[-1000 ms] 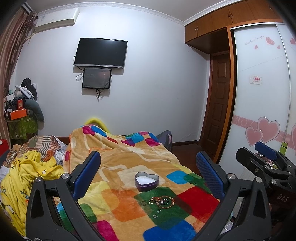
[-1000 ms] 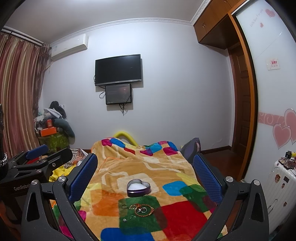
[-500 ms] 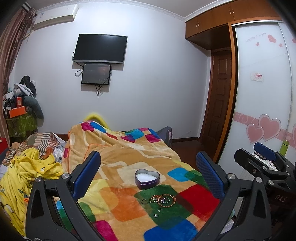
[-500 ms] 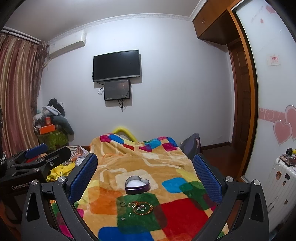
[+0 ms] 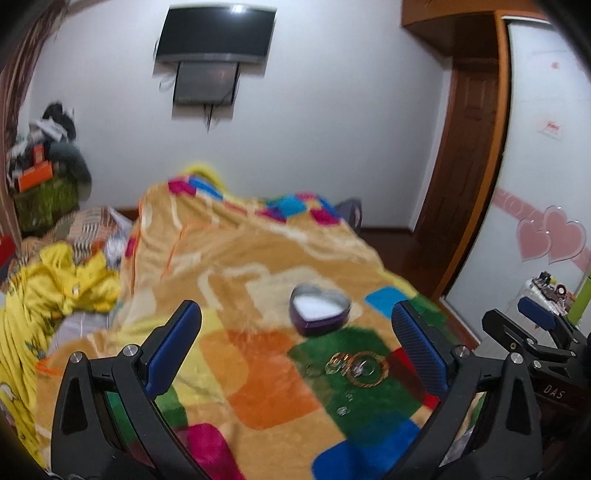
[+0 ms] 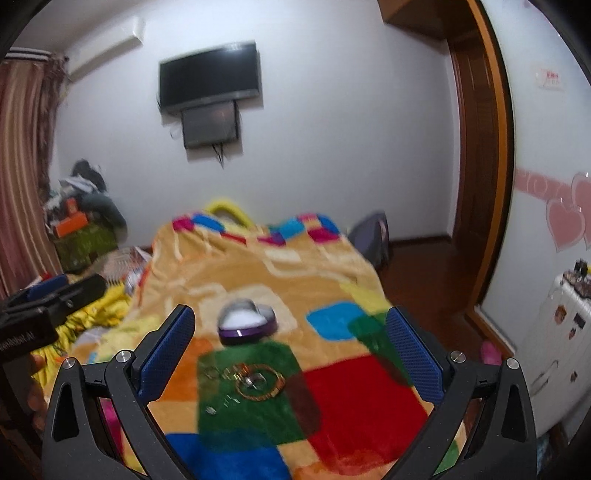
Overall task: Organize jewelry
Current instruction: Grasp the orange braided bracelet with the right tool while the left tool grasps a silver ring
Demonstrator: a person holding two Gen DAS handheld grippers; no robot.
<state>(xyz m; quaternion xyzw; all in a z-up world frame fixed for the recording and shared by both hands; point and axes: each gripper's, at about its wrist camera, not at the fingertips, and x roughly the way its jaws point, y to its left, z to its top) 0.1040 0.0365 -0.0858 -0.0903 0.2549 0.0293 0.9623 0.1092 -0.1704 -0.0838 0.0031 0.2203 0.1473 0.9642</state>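
Note:
An open purple heart-shaped tin with a white lining sits on the patterned blanket; it also shows in the right wrist view. Just in front of it, on a green patch, lie a gold bangle with rings and small pieces beside it; the bangle shows in the right wrist view. My left gripper is open and empty above the blanket, short of the jewelry. My right gripper is open and empty too, and appears in the left view.
Yellow and striped bedding is heaped at the left of the bed. A white suitcase with small items stands at the right by the wardrobe door. A TV hangs on the far wall.
Both grippers have tilted down and moved closer to the bed; the tin and jewelry look larger and nearer. Both stay open. The frames are blurred by motion.

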